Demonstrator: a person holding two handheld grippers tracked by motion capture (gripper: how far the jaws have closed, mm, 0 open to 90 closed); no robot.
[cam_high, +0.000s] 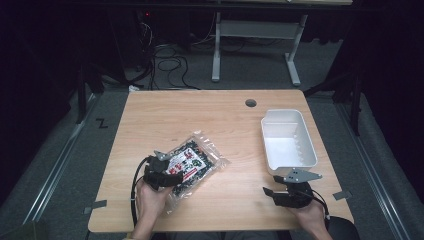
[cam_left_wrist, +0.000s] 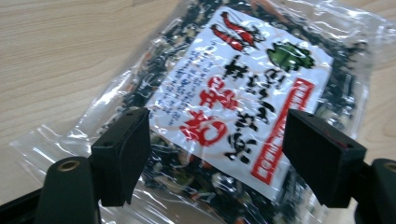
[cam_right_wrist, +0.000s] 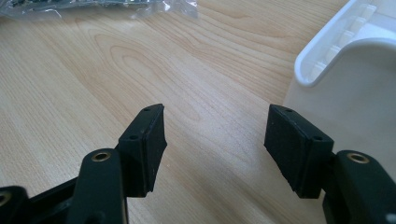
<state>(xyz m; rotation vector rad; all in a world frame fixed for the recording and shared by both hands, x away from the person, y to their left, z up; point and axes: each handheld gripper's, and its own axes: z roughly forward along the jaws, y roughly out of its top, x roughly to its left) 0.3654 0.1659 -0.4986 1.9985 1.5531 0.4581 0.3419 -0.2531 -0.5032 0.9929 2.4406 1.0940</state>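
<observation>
The left gripper (cam_high: 167, 176) is wide open over the near end of the bag (cam_high: 196, 161). The bag lies flat on the table (cam_high: 200, 110), left of the tub (cam_high: 288, 137). Its long side slants up toward the tub. The right gripper (cam_high: 272, 192) is open too, just below the tub.

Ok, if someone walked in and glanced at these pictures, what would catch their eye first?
Probably the clear bag of dried food with its white label and red lettering, lying near the middle of the wooden table; the left claw stands open over its near end. Next, the empty white bin on the table's right side, with the right claw open over bare wood just short of it.
</observation>
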